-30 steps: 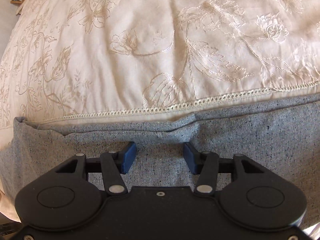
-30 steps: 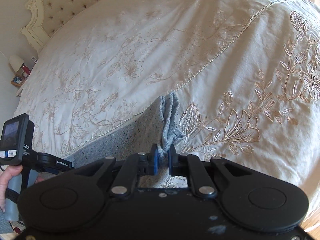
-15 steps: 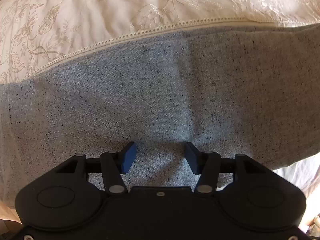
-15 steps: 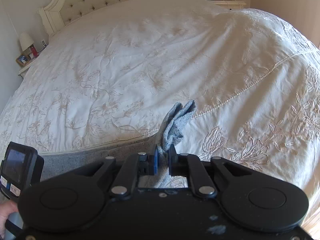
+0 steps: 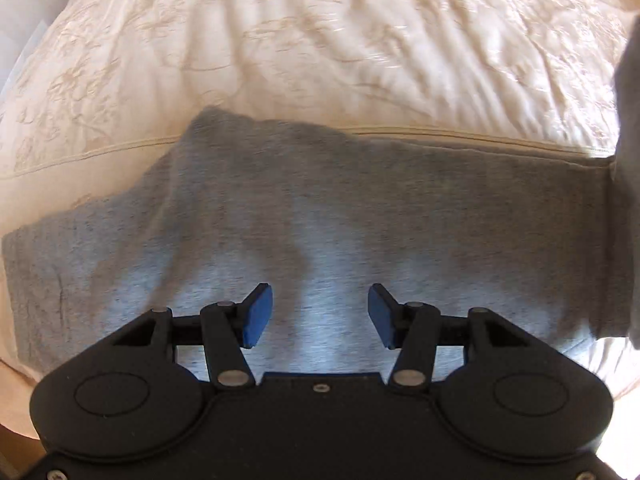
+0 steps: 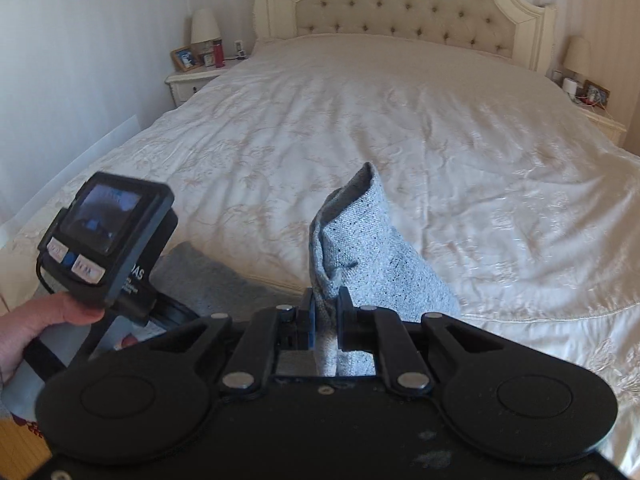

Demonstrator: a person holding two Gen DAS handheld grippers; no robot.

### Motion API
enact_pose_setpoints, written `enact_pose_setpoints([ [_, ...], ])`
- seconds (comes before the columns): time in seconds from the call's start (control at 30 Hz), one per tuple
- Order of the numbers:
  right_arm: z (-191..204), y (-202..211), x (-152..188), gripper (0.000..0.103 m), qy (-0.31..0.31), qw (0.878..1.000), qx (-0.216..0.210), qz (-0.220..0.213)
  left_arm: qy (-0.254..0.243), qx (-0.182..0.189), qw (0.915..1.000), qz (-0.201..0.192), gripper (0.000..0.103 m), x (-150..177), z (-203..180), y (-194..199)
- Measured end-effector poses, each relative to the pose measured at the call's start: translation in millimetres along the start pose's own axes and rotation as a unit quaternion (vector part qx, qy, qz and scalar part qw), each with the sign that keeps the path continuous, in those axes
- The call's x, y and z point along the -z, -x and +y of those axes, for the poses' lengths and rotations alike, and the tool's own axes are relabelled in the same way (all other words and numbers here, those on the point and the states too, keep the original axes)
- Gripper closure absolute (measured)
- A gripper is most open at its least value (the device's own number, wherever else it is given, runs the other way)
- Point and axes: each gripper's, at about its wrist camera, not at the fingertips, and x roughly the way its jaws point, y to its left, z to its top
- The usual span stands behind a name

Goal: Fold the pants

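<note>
The grey speckled pants lie flat across the near edge of the cream bedspread. My left gripper is open and empty, held just above the cloth. My right gripper is shut on a bunched end of the pants, which stands up above the jaws. That lifted end shows as a grey blur at the right edge of the left wrist view. The left gripper's handle and screen show in the right wrist view, held by a hand.
The wide bed has a tufted headboard at the far end. Nightstands with lamps and small items stand on the far left and far right. A wall runs along the left side.
My right gripper has lifted the pants end higher and tilted up toward the headboard. My left gripper has drawn back from the cloth, so more of the pants and bed shows.
</note>
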Motion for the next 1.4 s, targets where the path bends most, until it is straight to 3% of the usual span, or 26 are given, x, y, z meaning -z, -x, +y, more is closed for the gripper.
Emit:
enact_pose_setpoints([
  [0.17,102,-73,43,0.092,0.04,0.995,-0.053,0.071,0.023,-0.034,0.9992,0.005,0.045,13,68,-5],
  [0.27,141,-106,69,0.08,0.07,0.989,-0.065,0.113,0.028,-0.043,0.9987,0.005,0.045,18,91,-5],
  [0.4,159,-102,76,0.075,0.078,0.981,-0.115,0.134,0.027,-0.04,0.9988,-0.006,0.045,24,106,-2],
  [0.5,153,-87,66,0.073,0.076,0.981,-0.127,0.124,0.021,-0.027,0.9994,-0.011,0.045,25,101,3],
  [0.7,100,-66,54,0.072,0.038,0.989,-0.075,0.12,0.002,0.016,0.9997,-0.018,0.045,28,53,5],
  [0.8,62,-66,56,0.072,0.01,0.99,-0.044,0.136,0.0,0.025,0.9997,0.002,0.045,38,33,-3],
  [0.93,23,-70,66,0.072,-0.014,0.986,-0.03,0.161,0.002,-0.022,0.9985,0.05,0.042,59,20,-33],
  [1.07,-2,-67,66,0.072,-0.004,0.986,-0.041,0.164,0.024,-0.036,0.998,0.045,0.042,67,23,-32],
  [1.27,-4,-73,52,0.072,0.033,0.984,-0.085,0.154,0.079,-0.059,0.9933,0.062,0.043,67,36,-21],
  [1.4,10,-84,51,0.072,0.067,0.978,-0.111,0.161,0.084,-0.077,0.9908,0.073,0.043,81,34,-27],
])
